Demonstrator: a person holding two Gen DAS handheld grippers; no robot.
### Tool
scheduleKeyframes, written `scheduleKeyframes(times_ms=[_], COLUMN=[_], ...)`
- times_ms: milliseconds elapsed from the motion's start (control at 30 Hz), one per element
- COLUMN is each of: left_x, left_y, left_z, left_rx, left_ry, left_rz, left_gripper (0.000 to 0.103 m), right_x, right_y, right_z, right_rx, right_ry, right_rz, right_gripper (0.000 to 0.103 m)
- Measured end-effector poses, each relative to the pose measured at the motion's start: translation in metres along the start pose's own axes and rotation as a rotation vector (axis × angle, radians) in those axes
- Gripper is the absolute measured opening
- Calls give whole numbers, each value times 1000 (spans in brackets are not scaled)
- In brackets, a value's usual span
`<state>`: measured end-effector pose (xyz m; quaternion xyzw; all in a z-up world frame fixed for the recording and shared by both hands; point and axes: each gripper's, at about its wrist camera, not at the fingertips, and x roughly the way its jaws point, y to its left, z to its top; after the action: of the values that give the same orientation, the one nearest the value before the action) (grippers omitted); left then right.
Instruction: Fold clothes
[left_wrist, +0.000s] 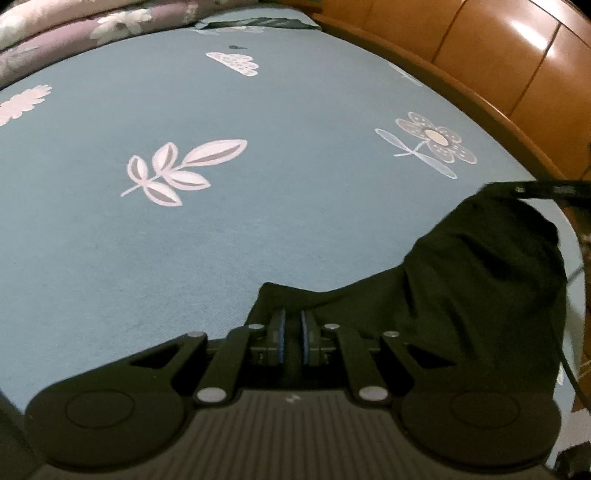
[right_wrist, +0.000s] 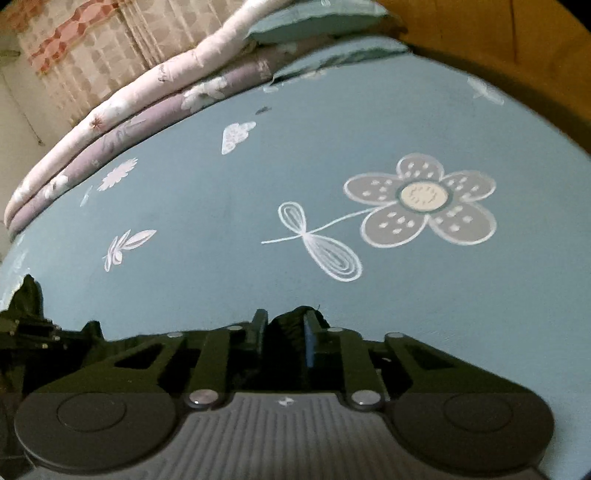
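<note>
Black garment (left_wrist: 480, 277) is being pinched by both my left gripper (left_wrist: 291, 325) and right gripper (right_wrist: 286, 328), fingers clamped on fabric; I should be keeping the edge taut over the bed (left_wrist: 258, 221).

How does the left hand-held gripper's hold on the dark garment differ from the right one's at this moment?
The left hand-held gripper has its jaws almost together on a thin edge of the dark garment; the right hand-held gripper has a wider gap, filled with a thicker bunch. The left sits nearer the leaf print, the right nearer the flower print. Both are clamped on the same cloth above the blue sheet.
</note>
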<state>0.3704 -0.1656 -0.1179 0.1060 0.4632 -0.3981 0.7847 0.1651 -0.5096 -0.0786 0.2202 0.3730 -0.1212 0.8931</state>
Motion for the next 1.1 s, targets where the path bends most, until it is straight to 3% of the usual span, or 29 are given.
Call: scheduleKeyframes(times_ms=[133,200,233,267,333,433,500,700,833,867,900,967,1000,1100], left_x=[4,6,5,4,-1,-14,-24,-44,-43,-41,-39,-35,-33,-27], left_y=[-3,-6,-6,-7,-8,-13,-21,-52,-75,-79,-83,-91,-94,-99], left_z=[4,6,7,7,7,5,2,-12,-25,-28,-31,-37,-40,-50], left_rx=[-2,6,9,9,10,19,40,84,118,123,128,137,139,125], left_ry=[-10,-8,-8,-11,-18,-42,-54,-63,-46,-34,-23,0,16,81], left_rz=[32,47,52,54,61,63,53,-8,-43,-50,-56,-69,-74,-90], left_gripper=[9,9,9,9,9,14,16,26,35,37,38,38,39,47], right_x=[-31,-31,-32,-34,-44,-64,-77,-92,-80,-73,-67,-60,-59,-63], right_y=[-18,-29,-37,-45,-57,-56,-55,-61,-64,-60,-56,-51,-50,-53], right_z=[-13,-20,-24,-28,-34,-41,-48,-83,-113,-117,-120,-123,-124,-116], right_rx=[68,92,123,156,225,226,242,392,515,512,509,505,504,472], right_ry=[-51,-42,-42,-43,-81,-127,-147,-141,-114,-107,-100,-111,-127,-144], right_rz=[-56,-121,-146,-166,-90,-51,-24,82,217,213,208,203,201,117], right_gripper=[18,1,1,3,6,30,53,54,54,54,53,32,15,14])
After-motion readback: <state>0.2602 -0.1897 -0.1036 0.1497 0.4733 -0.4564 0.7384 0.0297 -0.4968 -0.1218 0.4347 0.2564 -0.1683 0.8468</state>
